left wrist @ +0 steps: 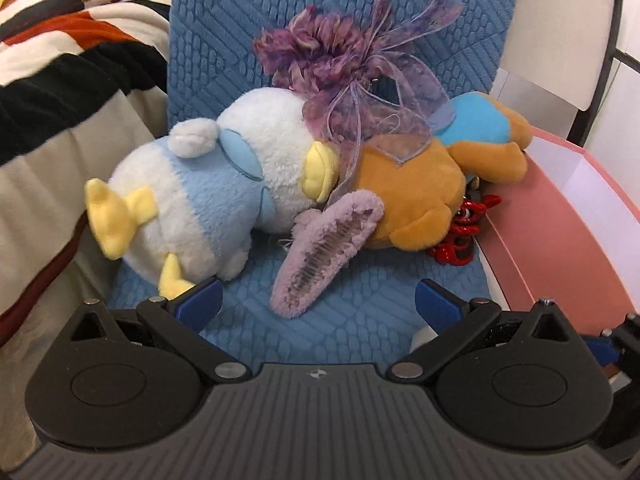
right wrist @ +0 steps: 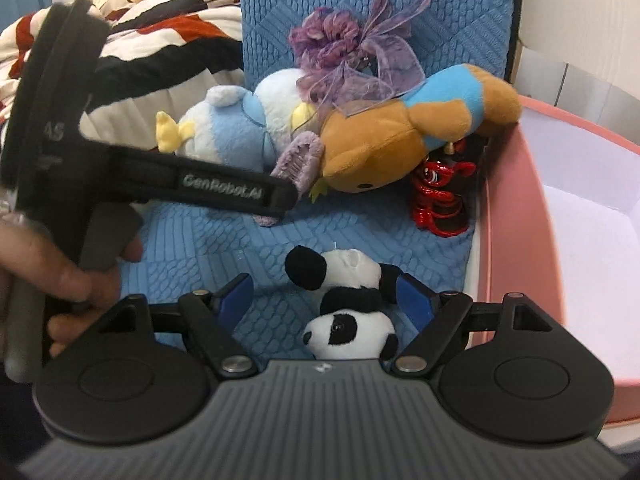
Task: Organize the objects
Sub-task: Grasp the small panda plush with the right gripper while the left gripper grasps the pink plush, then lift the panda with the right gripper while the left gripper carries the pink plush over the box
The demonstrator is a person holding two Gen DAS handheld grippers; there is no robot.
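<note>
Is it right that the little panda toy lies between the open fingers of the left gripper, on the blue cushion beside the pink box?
Not quite: the panda toy lies between the open fingers of the right gripper, not the left, as the right wrist view shows. The rest holds: it is on the blue cushion, beside the pink box.

A chair seat covered by a quilted blue cushion (right wrist: 208, 240) is carrying the toys. A white-and-blue duck plush (left wrist: 192, 204) is lying on its side, touching a brown bear plush (left wrist: 412, 196). A fuzzy lilac hair clip (left wrist: 324, 252) is resting before them, a purple ribbon bow (left wrist: 360, 68) leaning behind. A red figurine (right wrist: 440, 196) and a panda plush (right wrist: 348, 300) are lying nearer the front.
</note>
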